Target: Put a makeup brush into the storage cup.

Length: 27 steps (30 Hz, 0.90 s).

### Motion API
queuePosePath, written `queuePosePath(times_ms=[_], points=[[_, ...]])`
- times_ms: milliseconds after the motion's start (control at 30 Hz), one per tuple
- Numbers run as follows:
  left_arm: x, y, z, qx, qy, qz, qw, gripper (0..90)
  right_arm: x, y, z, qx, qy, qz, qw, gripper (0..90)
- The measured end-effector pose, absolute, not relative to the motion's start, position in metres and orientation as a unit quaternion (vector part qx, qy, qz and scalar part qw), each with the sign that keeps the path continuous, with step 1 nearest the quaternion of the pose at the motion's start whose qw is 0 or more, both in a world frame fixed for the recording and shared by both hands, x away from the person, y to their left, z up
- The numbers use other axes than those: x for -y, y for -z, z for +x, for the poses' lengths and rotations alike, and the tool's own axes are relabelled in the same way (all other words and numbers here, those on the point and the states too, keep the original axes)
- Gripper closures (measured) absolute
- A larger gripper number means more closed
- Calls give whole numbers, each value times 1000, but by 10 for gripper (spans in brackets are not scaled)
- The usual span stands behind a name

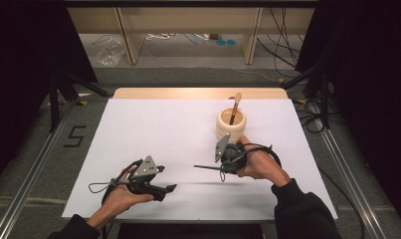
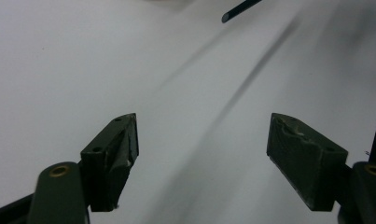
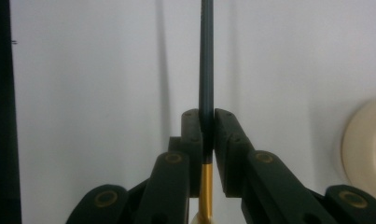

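White counter (image 1: pixel 153 129): my right gripper (image 1: pixel 221 168) pinched a dark brush (image 3: pixel 206 70) level, near the cream holder (image 1: pixel 231 125); my left gripper (image 2: pixel 202 154) hung spread, empty.

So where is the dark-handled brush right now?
The brush is clamped in the right gripper, held level above the white table on the right side of the high view, just in front of the cream cup.

A white table top (image 1: pixel 153 129) with a light wood far edge stands on grey floor (image 1: pixel 188 74). Metal rails (image 1: pixel 34 164) flank it; a black "5" (image 1: pixel 74 136) marks the floor left. Wooden shelving (image 1: pixel 188 30) and loose cables (image 1: pixel 282 45) lie beyond, between black curtains (image 1: pixel 24 50).
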State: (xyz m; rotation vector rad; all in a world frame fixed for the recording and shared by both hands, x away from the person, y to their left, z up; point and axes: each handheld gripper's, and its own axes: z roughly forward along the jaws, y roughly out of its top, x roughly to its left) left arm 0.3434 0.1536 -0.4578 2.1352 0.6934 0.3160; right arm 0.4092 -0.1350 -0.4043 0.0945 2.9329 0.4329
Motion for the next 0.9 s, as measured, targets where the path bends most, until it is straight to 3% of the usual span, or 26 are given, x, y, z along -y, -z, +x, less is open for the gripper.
queuePosePath(times_ms=[467,900], points=[[-136,456,339,-202,-145,891,380,300,102,411,394,-987,-143,-14,67,834],[-125,455,339,-179,-145,900,371,379,85,413,390,-986,-142,-46,71,834]])
